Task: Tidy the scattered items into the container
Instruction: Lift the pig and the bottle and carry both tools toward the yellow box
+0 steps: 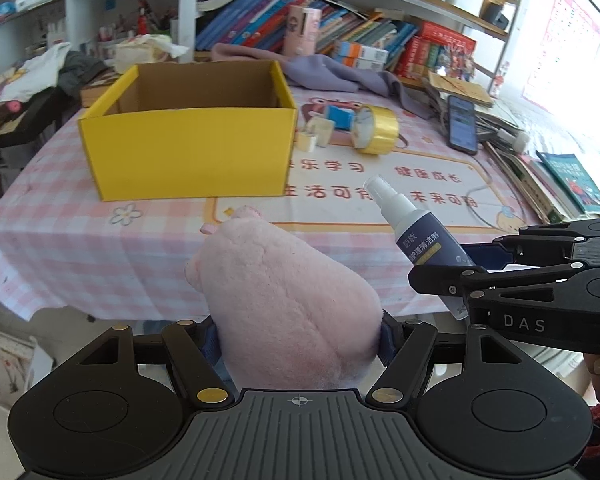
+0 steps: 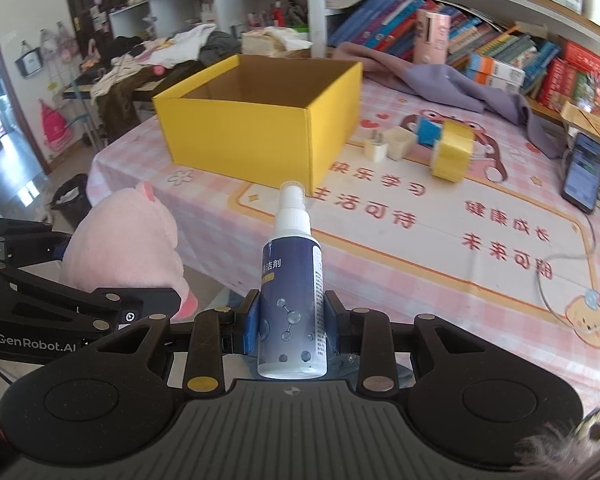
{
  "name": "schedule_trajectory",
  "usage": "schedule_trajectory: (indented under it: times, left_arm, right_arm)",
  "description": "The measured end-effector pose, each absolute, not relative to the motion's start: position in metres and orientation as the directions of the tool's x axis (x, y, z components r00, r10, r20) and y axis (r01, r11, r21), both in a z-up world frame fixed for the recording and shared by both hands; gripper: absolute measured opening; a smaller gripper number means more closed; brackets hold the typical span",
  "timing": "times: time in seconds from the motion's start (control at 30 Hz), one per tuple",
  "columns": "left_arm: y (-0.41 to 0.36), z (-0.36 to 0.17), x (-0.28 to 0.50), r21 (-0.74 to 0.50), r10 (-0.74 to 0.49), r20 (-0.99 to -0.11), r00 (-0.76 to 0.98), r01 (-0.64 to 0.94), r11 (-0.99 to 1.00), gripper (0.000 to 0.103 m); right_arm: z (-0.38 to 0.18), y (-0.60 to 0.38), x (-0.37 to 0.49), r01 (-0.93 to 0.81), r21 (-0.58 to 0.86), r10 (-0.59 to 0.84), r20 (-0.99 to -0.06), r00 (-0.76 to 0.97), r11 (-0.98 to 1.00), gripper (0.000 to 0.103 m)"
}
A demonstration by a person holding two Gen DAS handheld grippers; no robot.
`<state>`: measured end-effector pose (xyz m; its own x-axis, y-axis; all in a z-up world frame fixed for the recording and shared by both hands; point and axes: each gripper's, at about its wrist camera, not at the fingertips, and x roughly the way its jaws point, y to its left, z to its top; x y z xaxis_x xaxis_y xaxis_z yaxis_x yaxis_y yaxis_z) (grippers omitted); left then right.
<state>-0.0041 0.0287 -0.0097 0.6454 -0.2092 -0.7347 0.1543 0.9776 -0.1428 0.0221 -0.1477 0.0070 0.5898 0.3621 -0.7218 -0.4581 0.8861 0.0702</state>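
My left gripper (image 1: pixel 300 336) is shut on a pink plush toy (image 1: pixel 284 300), held above the table's near edge; the toy also shows in the right wrist view (image 2: pixel 128 248). My right gripper (image 2: pixel 291 320) is shut on a blue-and-white spray bottle (image 2: pixel 292 304), upright, nozzle up; the bottle also shows in the left wrist view (image 1: pixel 416 232). The open yellow cardboard box (image 1: pixel 188 152) stands on the table ahead, also in the right wrist view (image 2: pixel 256 136). Right of it lie a yellow tape roll (image 1: pixel 376 130), a blue block (image 1: pixel 342 118) and two cream plastic pieces (image 1: pixel 314 136).
A pink checked tablecloth with a printed mat (image 2: pixel 420 232) covers the table. A phone (image 2: pixel 584 172) with a cable lies at the right. A purple cloth (image 2: pixel 440 76), book stacks and bookshelves line the back. Clothes pile at the far left (image 2: pixel 148 60).
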Motion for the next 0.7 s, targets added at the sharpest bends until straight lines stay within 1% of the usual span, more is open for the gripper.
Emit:
schedule_trajectory:
  times: [0.2,0.7]
  left_arm:
    - [0.037,-0.011,-0.007,-0.141,-0.182,-0.733,0.655,0.115,0.983,0.070]
    - [0.057,-0.011,-0.015,-0.134,-0.134,-0.733,0.667,0.051,0.990,0.070]
  right_arm:
    - [0.008,-0.134,0.021,-0.512,0.051,0.387,-0.720,0.576,0.858,0.030]
    - [0.006,-0.109,0.022,-0.595,0.057,0.444,-0.723,0.529,0.802,0.030]
